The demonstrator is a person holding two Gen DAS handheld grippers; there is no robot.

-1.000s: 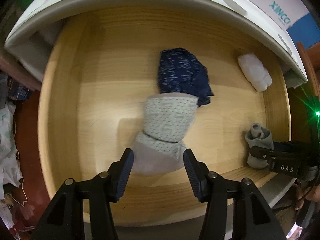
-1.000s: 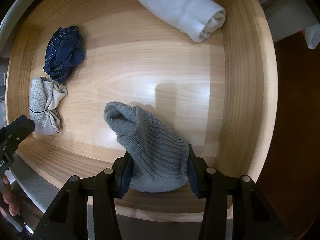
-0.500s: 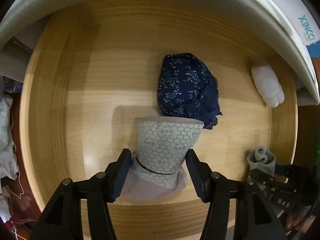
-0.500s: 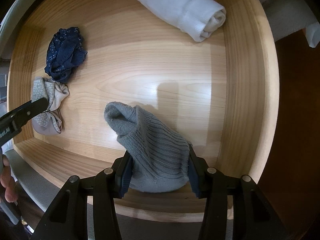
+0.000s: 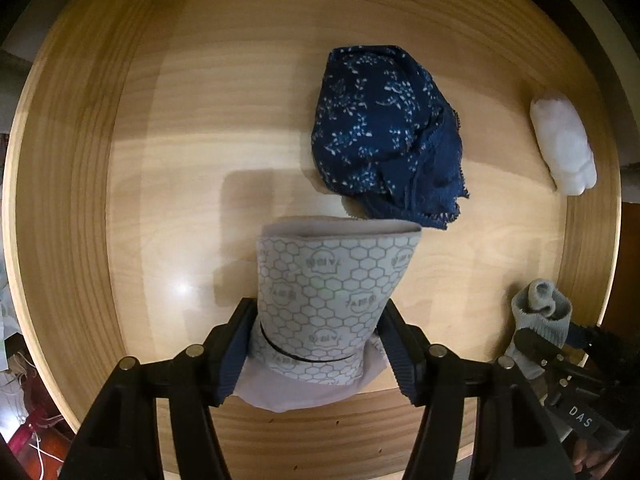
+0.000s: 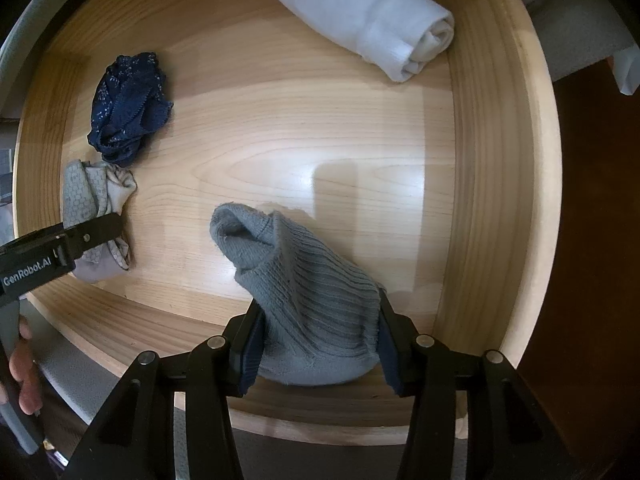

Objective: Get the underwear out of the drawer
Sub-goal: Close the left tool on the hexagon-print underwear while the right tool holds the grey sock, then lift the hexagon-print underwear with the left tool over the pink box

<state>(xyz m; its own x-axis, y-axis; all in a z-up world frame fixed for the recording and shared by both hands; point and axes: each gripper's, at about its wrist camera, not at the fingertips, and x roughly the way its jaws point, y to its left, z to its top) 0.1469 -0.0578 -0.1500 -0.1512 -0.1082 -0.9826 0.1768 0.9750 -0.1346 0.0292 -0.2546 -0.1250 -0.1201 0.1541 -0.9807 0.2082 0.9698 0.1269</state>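
Observation:
I look down into an open wooden drawer (image 5: 72,208). My left gripper (image 5: 316,344) straddles a folded grey honeycomb-print underwear (image 5: 324,280), its jaws wide on either side and touching the cloth. A crumpled navy floral underwear (image 5: 384,132) lies just beyond. My right gripper (image 6: 318,344) straddles a grey ribbed knit bundle (image 6: 312,300) at the drawer's front right, jaws wide against its sides. The right wrist view also shows the honeycomb underwear (image 6: 94,196), the navy one (image 6: 128,104) and my left gripper from the side.
A rolled white cloth (image 6: 372,16) lies at the drawer's back right corner, also in the left wrist view (image 5: 564,148). The drawer's wooden walls (image 6: 492,160) ring everything. A hand (image 6: 24,364) holds the left gripper's handle.
My left gripper has moved forward and down over the honeycomb underwear, which now sits between its fingers. My right gripper has stayed around the grey knit bundle.

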